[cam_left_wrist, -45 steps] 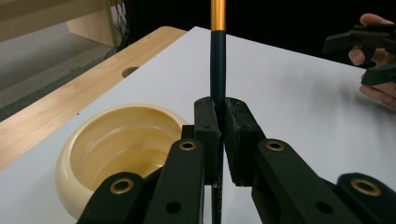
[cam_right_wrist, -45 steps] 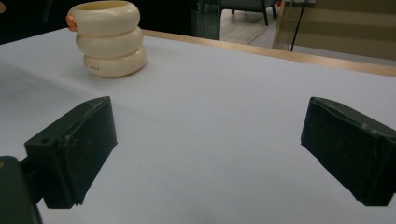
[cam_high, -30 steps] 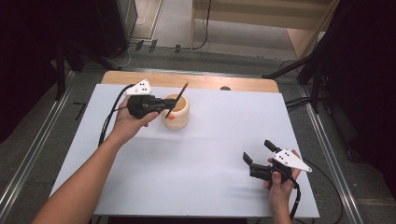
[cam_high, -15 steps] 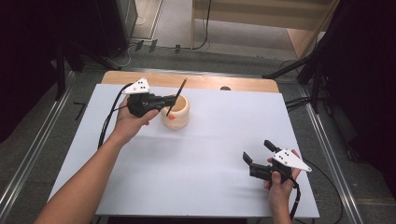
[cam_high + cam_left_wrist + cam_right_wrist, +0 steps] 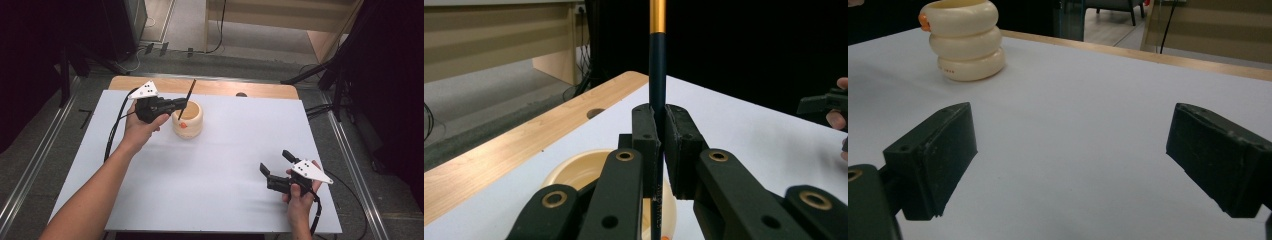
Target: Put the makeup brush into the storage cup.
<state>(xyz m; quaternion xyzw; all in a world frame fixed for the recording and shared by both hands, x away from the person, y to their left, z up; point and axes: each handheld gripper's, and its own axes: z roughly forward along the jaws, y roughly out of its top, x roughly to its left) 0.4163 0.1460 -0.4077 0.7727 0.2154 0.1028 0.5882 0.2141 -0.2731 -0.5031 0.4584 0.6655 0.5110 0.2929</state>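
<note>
Partly hidden, the lower end of the dark pen (image 5: 657, 100) drops behind the jaws in the left gripper view, so whether its tip touches inside the cream ribbed cup (image 5: 188, 120) is hard to tell. One pen, one cup and two grippers are on the white table (image 5: 225, 165). Left gripper (image 5: 176, 105) is clamped on the pen just above the cup; right gripper (image 5: 274, 163) rests well apart from the cup, jaws spread and bare. Since half a second ago, little has shifted.
</note>
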